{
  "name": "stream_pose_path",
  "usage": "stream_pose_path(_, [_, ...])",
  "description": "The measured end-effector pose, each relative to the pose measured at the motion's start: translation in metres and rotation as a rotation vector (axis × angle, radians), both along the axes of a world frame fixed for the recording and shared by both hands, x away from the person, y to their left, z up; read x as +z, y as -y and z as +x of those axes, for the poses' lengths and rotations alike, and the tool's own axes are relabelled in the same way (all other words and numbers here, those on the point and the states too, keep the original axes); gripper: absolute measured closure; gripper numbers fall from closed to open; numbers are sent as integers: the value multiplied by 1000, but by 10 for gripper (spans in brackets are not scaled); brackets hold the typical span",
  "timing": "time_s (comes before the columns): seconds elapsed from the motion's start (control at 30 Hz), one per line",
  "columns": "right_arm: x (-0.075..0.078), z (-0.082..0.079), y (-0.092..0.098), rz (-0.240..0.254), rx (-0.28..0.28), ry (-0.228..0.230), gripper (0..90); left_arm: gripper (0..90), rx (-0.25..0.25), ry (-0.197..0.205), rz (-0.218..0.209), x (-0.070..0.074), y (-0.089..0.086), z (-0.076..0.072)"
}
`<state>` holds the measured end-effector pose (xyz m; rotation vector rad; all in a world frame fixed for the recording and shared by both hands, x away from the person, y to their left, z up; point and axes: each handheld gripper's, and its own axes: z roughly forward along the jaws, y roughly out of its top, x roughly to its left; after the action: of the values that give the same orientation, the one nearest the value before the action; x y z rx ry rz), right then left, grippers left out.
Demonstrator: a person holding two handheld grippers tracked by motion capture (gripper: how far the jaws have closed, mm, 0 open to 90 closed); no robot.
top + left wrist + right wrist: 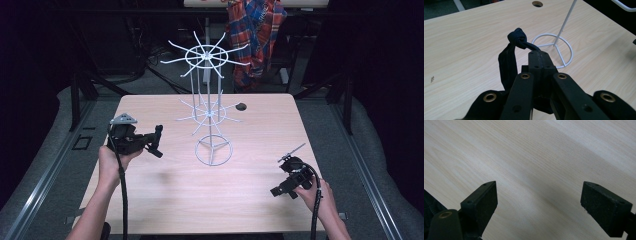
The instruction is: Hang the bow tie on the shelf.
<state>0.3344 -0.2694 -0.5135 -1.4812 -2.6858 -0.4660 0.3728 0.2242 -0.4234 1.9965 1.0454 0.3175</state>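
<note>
Navy knotted fabric loop (510, 58) clamped in left hand-held gripper (539, 56), held above the desk (165, 200) left of white wire rack (210, 107). Right hand-held gripper (539, 202) spread wide, empty. Probably carry stage; next needs threading the loop over a prong.

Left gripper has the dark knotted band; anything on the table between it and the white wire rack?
Nothing visible. The left gripper is shut on the dark knotted band, and bare table lies between it and the white wire rack.
</note>
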Motion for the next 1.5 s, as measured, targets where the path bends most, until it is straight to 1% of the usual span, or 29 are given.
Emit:
stream_pose_path(0.03, [0,0,0,2,-2,1,137,900,1,4,1,1,0,1])
stream_pose_path(0.07, [0,0,0,2,-2,0,137,900,3,1,-5,1,0,1])
stream_pose_path(0.1, [0,0,0,2,-3,0,137,900,8,9,-16,3,0,2])
stream_pose_path(0.17, [0,0,0,-8,3,1,137,900,6,9,-14,4,0,2])
stream_pose_path(0.23, [0,0,0,-9,4,0,136,900,4,19,-22,7,2,3])
stream_pose_path(0.27, [-1,-1,-1,2,-18,14,137,900,-2,18,-21,8,3,4])
stream_pose_path(0.37, [-2,-1,-1,3,-18,14,137,900,-4,22,-24,9,5,4])
stream_pose_path(0.4, [-2,-1,-1,4,-16,21,137,900,-9,24,-25,10,6,5])
stream_pose_path(0.47, [-2,-1,-1,3,-15,20,137,900,-9,29,-28,11,7,5])
stream_pose_path(0.5, [-2,0,0,2,-5,15,137,900,-9,31,-31,11,8,6])
stream_pose_path(0.53, [0,1,0,-10,6,-1,137,900,-12,31,-30,12,8,6])
stream_pose_path(0.57, [0,1,1,-13,13,4,137,900,-12,36,-33,14,9,6])
stream_pose_path(0.67, [-1,1,1,-9,9,6,137,900,-12,38,-36,15,9,7])
stream_pose_path(0.7, [-1,0,0,0,3,5,137,900,-13,38,-34,15,9,7])
stream_pose_path(0.77, [-1,0,0,-7,3,2,137,900,-12,43,-35,16,10,7])
stream_pose_path(0.8, [-1,0,0,0,0,-1,137,900,-11,45,-39,17,10,8])
stream_pose_path(0.97, [-1,0,0,0,2,1,137,900,-12,52,-42,20,10,8])
stream_pose_path(1.0, [-1,1,0,-1,3,6,137,900,-17,59,-44,22,11,8])
stream_pose_path(1.17, [-1,0,0,2,-3,1,137,900,-28,72,-47,27,14,7])
stream_pose_path(1.2, [-1,0,0,1,1,7,137,900,-34,80,-45,28,16,7])
stream_pose_path(1.5, [-1,1,1,1,3,4,137,900,-50,92,-49,33,21,7])
